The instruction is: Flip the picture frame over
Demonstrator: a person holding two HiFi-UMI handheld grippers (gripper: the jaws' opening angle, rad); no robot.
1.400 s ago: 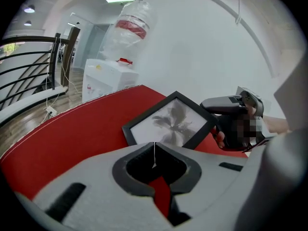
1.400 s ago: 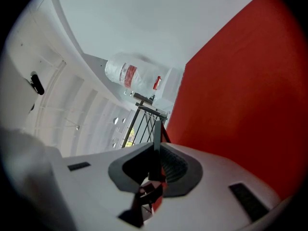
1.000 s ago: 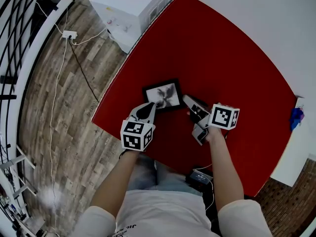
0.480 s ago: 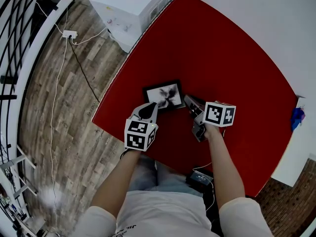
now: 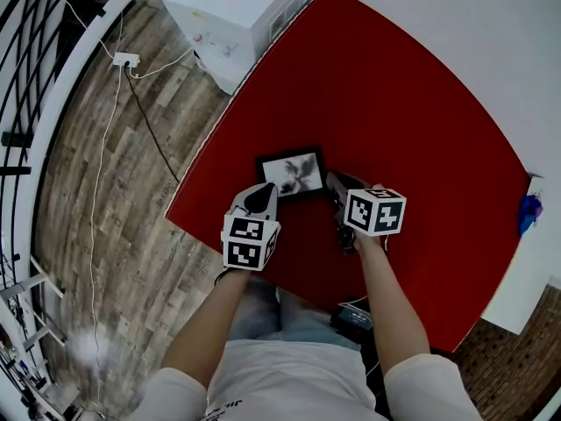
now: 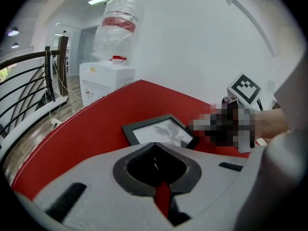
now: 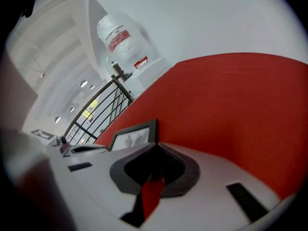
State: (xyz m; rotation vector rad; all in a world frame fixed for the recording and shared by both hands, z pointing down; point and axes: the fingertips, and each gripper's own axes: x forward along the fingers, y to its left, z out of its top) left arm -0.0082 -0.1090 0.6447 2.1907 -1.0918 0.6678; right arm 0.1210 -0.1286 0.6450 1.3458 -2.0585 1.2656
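A black picture frame (image 5: pixel 292 174) lies flat, picture side up, near the front of the red table (image 5: pixel 394 103). My left gripper (image 5: pixel 266 188) is at the frame's near left corner with its jaws together and nothing between them; in the left gripper view the frame (image 6: pixel 161 131) lies just past the tips (image 6: pixel 154 144). My right gripper (image 5: pixel 334 182) is at the frame's right edge. Its jaws are closing and the tips (image 7: pixel 156 146) nearly meet with nothing between them; the frame (image 7: pixel 132 136) lies just beyond and to the left.
A white water dispenser (image 5: pixel 237 16) with an upturned bottle (image 6: pixel 118 23) stands off the table's far left corner. A black railing (image 5: pixel 35 86) and a cable with a power strip (image 5: pixel 123 60) run along the wooden floor. A blue object (image 5: pixel 526 210) sits at the right edge.
My right gripper has rolled, sunk and drawn in toward the frame's right edge, its jaws coming together. The left gripper and the frame have hardly moved.
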